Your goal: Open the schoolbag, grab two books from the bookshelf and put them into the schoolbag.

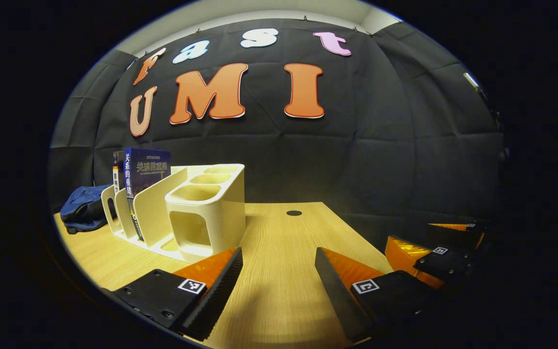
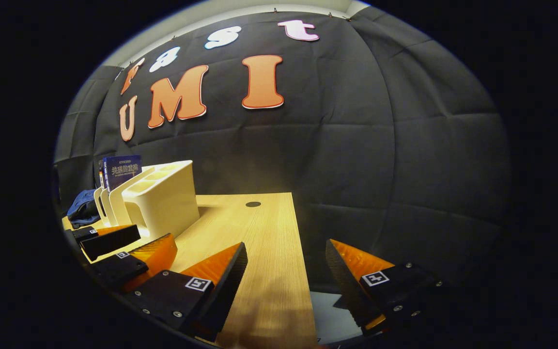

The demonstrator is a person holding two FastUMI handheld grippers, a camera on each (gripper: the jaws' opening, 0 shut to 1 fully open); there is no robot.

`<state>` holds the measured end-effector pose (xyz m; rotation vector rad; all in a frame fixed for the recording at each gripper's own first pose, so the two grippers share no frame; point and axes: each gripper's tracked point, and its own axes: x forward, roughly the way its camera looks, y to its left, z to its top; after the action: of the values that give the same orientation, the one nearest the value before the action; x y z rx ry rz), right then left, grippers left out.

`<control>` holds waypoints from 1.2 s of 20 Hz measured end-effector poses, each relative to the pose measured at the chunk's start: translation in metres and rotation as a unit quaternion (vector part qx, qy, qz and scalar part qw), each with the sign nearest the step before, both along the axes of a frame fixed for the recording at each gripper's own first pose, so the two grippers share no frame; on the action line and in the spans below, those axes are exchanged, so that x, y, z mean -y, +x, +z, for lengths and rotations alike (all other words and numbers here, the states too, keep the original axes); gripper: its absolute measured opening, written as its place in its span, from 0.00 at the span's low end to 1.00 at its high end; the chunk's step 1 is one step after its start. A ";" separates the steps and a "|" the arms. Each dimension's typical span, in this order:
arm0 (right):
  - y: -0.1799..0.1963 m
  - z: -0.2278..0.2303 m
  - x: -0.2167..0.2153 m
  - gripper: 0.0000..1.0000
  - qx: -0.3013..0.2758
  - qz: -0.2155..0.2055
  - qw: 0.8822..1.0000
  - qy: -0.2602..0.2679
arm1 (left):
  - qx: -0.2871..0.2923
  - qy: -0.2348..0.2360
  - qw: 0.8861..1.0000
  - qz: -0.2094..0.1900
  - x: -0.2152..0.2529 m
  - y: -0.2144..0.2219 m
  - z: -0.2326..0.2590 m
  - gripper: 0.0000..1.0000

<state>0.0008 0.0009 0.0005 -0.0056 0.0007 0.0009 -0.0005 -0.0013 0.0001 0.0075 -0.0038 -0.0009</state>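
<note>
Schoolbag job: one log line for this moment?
left gripper open | right gripper open | schoolbag untouched | books on bookshelf

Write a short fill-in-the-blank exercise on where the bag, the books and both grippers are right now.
1. The blue schoolbag lies on the table just ____ the white bookshelf.
2. The books stand ____ in the bookshelf's slots.
3. The left hand-held gripper and the right hand-held gripper both have their jaws ____, holding nothing.

Missing words: behind; upright; open
</note>
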 end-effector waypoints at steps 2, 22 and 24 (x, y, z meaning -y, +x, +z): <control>-0.001 0.000 0.001 0.97 0.001 0.000 1.000 0.003 | 0.001 0.005 1.000 0.000 0.001 -0.001 0.000 0.93; 0.021 0.019 -0.005 0.97 0.034 0.001 0.999 -0.017 | 0.071 0.012 0.997 0.008 -0.002 0.039 0.034 0.96; 0.031 0.019 -0.007 0.97 0.035 0.002 0.999 -0.023 | 0.043 0.002 0.999 0.012 -0.008 0.052 0.021 0.95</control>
<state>0.0318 0.0080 0.0194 -0.0508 -0.0697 0.0049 0.0511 0.0069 0.0209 0.0115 -0.0904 0.0231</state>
